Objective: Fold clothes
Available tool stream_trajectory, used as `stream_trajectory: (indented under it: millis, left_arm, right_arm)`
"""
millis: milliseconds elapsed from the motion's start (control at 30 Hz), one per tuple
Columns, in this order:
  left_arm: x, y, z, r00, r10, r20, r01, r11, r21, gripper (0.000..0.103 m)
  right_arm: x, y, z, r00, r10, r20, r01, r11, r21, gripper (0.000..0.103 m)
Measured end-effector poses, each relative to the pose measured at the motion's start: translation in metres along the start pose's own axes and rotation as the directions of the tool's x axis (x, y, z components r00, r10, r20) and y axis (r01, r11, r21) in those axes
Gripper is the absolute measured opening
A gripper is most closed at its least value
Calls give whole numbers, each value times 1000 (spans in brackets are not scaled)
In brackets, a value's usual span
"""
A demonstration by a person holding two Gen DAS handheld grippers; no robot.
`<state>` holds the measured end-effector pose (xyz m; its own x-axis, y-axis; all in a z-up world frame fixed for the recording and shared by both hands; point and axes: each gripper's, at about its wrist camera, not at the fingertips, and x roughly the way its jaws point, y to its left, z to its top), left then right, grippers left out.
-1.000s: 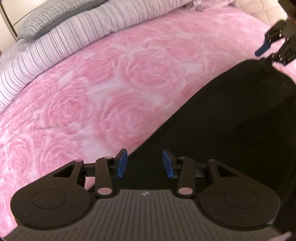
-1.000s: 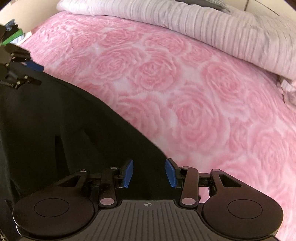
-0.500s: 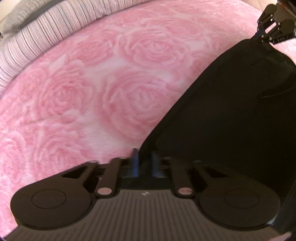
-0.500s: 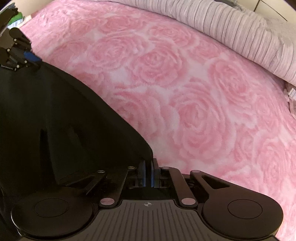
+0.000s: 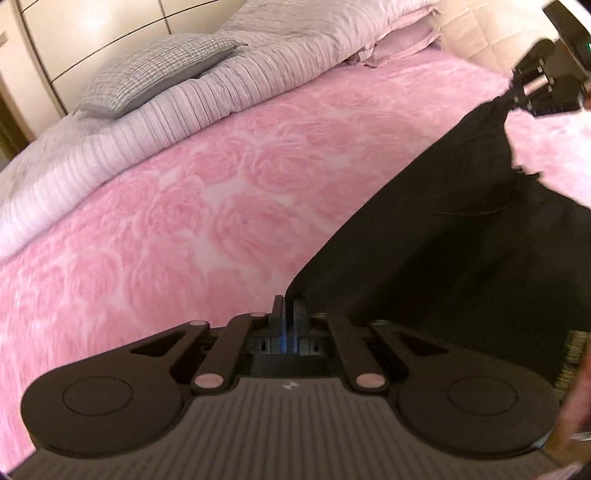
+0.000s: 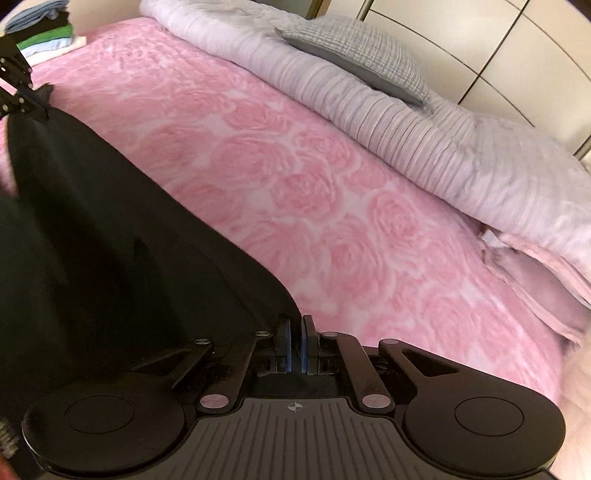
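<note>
Black garment [image 5: 461, 229] taut between left gripper [image 5: 289, 314] and right gripper [image 6: 295, 332], jaws pinching its corners.

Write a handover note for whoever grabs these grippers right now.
Left gripper: shut on one corner of the black garment.
Right gripper: shut on the other corner of the same edge.
The garment hangs stretched between them above the pink rose blanket.
A stack of folded clothes sits at the bed's far corner.
Done: both corners gripped and lifted.
Left: lay it flat, fold it, probably add it to the stack.
</note>
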<state>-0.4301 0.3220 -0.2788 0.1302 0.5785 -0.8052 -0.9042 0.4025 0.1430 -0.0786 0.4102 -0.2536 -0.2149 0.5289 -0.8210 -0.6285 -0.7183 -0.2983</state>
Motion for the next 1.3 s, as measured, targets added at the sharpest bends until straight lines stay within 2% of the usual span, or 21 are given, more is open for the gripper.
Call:
stream_trajectory:
  millis: [100,233,333,400,467,533,567,633,667,700,733,800,833,867,967,1000,1033,1100,1200,1233,1300]
  left_arm:
    - [-27,-25,-26,999,-29,-40,27,998,-49,1]
    - [-39,-59,-69,991,-80,-110,67,991,-116,1]
    - [-30,-81,-102,975,-133,-177,99,977,-191,2]
    - [-24,-91,-120,961,-174,-215,117,961,-251,5]
    - [-22,-96,-134,943,-233,-237,145,930,-336,8]
    - [-29,-94,-145,938,-276,-210,158,878,-452,12]
    - [-33,-91,-149,937,-292,-192,160,847,-507,16]
    - [-36,-81,-155,944,-288,-159,137,784,-605,26]
    - [-36,-74,-158,950,-282,-138,123,740,-661,26]
    - [-35,-68,-161,955,-273,-118,110,692,-714,26]
    - [-34,-62,-163,959,-264,-99,97,640,-762,27]
    - [-28,-54,-170,968,-243,-67,78,541,-838,29]
    - [-25,-51,-173,972,-231,-52,69,487,-870,29]
    - [-23,-47,-176,975,-218,-37,62,432,-900,29]
    - [-14,-35,-186,985,-173,0,45,255,-966,29]
    - [-12,-31,-190,988,-156,11,41,193,-980,29]
    - [-9,-28,-192,990,-141,18,38,140,-989,29]
    - [-3,-28,-192,991,-133,15,32,125,-992,29]
    - [6,-30,-189,992,-121,20,34,118,-992,29]
    - [8,-30,-187,993,-114,25,39,121,-992,26]
    - [12,-32,-182,994,-103,26,41,151,-988,22]
  right_arm:
    - [-38,35,-26,999,-4,-41,4,1000,1,3]
    - [-59,81,-69,987,12,-160,-8,1000,29,3]
    - [-57,121,-101,961,26,-276,-20,999,25,4]
    - [-45,145,-119,932,14,-361,-12,1000,7,7]
    - [-37,166,-132,907,-27,-421,17,999,-28,12]
    - [-36,178,-138,894,-72,-442,60,997,-40,15]
    - [-39,177,-139,899,-66,-433,76,997,5,17]
    - [-49,167,-138,915,-10,-403,90,979,181,23]
    - [-54,157,-140,930,32,-367,89,947,309,28]
    - [-59,147,-141,943,70,-325,83,896,436,31]
    - [-62,133,-147,959,110,-260,69,803,592,32]
    - [-67,109,-165,980,151,-131,25,555,832,34]
    - [-68,100,-180,985,155,-70,2,398,918,34]
    - [-69,91,-194,989,148,-10,-25,233,972,35]
    - [-68,82,-233,993,72,94,-86,-107,991,35]
    - [-68,80,-239,993,39,109,-102,-155,983,35]
    - [-68,78,-242,993,14,116,-112,-168,979,35]
    - [-69,73,-245,993,-28,113,-116,-178,977,35]
    - [-63,62,-250,993,-34,114,-119,-200,973,34]
    - [-61,58,-253,992,-35,118,-123,-208,971,34]
    - [-58,50,-256,993,-33,117,-121,-198,973,34]
